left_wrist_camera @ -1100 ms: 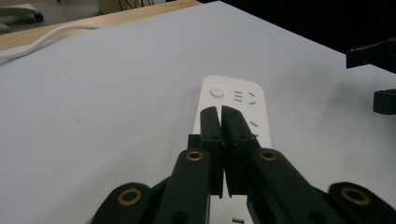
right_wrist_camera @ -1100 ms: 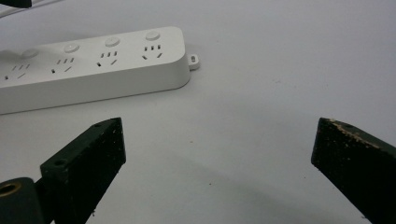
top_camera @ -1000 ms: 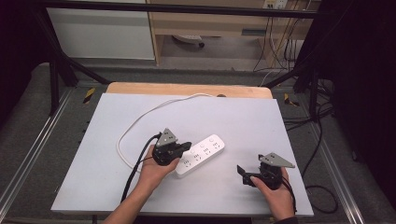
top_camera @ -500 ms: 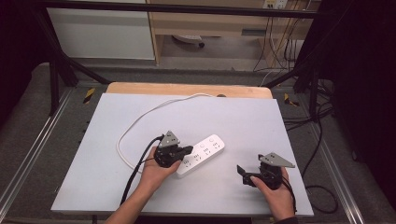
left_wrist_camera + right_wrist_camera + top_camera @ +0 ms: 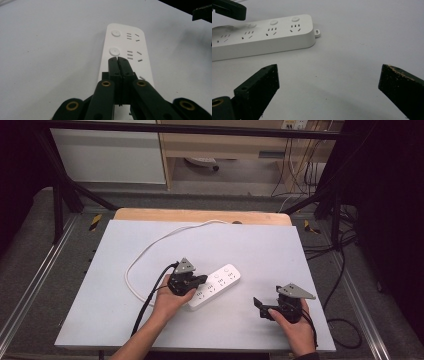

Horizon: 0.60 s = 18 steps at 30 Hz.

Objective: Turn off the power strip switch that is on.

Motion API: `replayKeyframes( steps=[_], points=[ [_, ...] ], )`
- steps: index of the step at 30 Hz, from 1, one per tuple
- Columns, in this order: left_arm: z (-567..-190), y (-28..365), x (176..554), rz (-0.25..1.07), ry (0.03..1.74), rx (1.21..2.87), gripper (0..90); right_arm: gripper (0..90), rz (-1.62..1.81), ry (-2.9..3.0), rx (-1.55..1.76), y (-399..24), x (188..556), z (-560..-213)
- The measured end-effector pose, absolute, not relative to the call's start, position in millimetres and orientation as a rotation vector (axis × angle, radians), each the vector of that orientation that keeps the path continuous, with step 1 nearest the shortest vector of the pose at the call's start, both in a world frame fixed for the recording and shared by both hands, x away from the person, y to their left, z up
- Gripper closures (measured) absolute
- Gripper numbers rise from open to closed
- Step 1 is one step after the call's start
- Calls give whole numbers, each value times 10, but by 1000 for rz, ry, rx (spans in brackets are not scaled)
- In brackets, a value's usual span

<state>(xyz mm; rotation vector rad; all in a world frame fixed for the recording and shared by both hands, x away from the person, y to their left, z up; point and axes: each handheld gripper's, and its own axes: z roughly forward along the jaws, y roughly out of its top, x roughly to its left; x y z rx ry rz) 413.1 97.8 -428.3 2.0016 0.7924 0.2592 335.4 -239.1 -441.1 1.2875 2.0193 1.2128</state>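
Strip (image 5: 215, 285) lying diagonally mid-table (image 5: 300, 270), cord (image 5: 150, 250) looping away behind. Left gripper (image 5: 117, 60) hovering over strip, jaws pressed together, gripping nothing; probably poised as a poker for a switch button (image 5: 114, 51). Right gripper (image 5: 328, 82) waiting nearby, jaws gaping wide, empty.

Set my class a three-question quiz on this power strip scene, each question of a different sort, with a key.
1. True or false: the left gripper has its jaws pressed together over the power strip.
2. The right gripper is: A) shut on the cord B) open, holding nothing C) shut on the strip.
3. Fill in: the white cord loops across the ____ table mat.

Key: 1 true; 2 B; 3 grey.
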Motion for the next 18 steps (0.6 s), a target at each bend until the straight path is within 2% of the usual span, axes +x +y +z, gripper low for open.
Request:
replayKeyframes(
  steps=[18],
  points=[
    [-4309,903,4194,253,793,2049,900,41,1211,2031,1288,-2391,3349,-4398]
  ],
)
